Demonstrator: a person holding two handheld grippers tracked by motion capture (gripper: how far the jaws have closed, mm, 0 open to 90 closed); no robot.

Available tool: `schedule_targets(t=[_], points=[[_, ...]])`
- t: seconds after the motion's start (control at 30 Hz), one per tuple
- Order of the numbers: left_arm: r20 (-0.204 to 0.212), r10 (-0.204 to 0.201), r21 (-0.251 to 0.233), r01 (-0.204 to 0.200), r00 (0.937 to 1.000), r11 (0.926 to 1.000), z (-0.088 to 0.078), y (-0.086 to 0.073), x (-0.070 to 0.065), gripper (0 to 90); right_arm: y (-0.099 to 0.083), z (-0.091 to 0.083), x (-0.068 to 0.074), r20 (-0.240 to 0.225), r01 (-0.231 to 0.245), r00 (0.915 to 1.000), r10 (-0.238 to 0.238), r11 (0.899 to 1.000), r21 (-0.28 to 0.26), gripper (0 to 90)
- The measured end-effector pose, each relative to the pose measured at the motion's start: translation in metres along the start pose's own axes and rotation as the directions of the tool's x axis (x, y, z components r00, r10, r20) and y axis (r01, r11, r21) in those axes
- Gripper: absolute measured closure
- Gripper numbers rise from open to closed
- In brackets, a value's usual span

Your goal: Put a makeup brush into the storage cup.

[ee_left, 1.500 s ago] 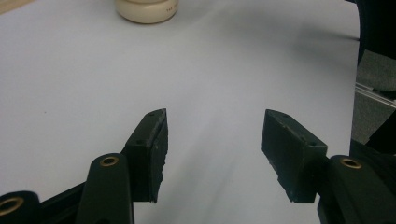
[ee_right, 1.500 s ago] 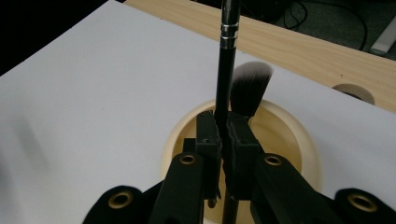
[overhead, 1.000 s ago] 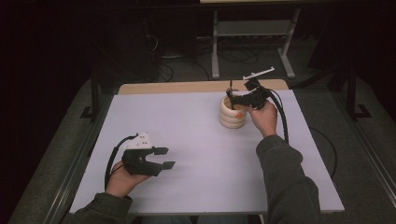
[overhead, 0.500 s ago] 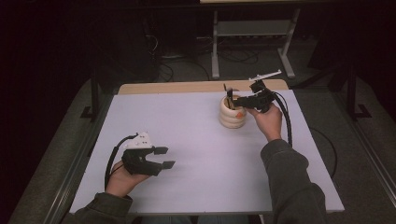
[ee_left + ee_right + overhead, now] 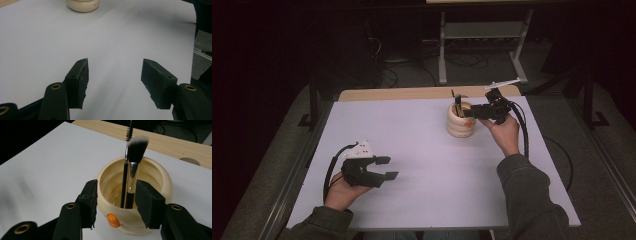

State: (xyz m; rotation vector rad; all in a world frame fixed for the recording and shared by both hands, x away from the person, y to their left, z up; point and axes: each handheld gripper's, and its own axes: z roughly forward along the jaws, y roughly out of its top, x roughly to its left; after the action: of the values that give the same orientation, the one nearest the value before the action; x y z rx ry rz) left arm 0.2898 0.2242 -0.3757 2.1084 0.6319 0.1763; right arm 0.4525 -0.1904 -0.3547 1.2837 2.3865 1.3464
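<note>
On the left of the high view, the left gripper (image 5: 384,168) hovers low over the near part of the white counter (image 5: 412,150), its fingers (image 5: 79,75) spread with nothing between them; it has kept its place and its opening since the earlier frames, well apart from the work.

Farther right, toward the counter's far edge, stands the cream ribbed holder (image 5: 460,120), with a makeup brush (image 5: 133,170) and a thin spiral-tipped wand (image 5: 125,165) standing upright inside it. The right gripper (image 5: 477,113) sits at the holder's near rim, and its fingers (image 5: 148,203) have just been opening: they now stand spread to either side of the brush handles, not pressing on either (the gap is plain in the right gripper view).

That reads as a release: the brush looks freshly delivered and left to lean in the holder, so this placement seems done. Compared with the frame a second ago, the right hand has shifted a little to the right of the holder, suggesting a withdrawal is beginning.
</note>
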Motion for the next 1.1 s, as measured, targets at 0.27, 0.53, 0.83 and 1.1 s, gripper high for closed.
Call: schedule_targets(t=[0.27, 0.53, 0.83, 1.1], points=[[-0.005, 0.001, -0.004, -0.001, 1.0, 1.0, -0.002, 0.0, 0.0, 38.6, -0.006, -0.005, 0.006, 0.006, 0.019, 0.9998, -0.019, 1.0, 0.0, 47.6], [-0.011, -0.006, -0.007, 0.005, 0.9999, 1.0, -0.005, -0.002, 0.003, 38.7, -0.006, -0.012, 0.013, -0.002, 0.042, 0.9991, -0.042, 0.999, -0.007, 44.3], [-0.021, -0.017, -0.013, 0.017, 0.9996, 0.9998, -0.006, -0.003, 0.005, 38.4, -0.014, -0.015, 0.017, -0.009, 0.065, 0.9978, -0.065, 0.998, -0.02, 40.8], [-0.032, -0.018, -0.012, 0.017, 0.9993, 0.9998, -0.007, -0.004, 0.006, 38.1, -0.02, -0.017, 0.022, -0.013, 0.069, 0.9975, -0.069, 0.997, -0.017, 38.3]])
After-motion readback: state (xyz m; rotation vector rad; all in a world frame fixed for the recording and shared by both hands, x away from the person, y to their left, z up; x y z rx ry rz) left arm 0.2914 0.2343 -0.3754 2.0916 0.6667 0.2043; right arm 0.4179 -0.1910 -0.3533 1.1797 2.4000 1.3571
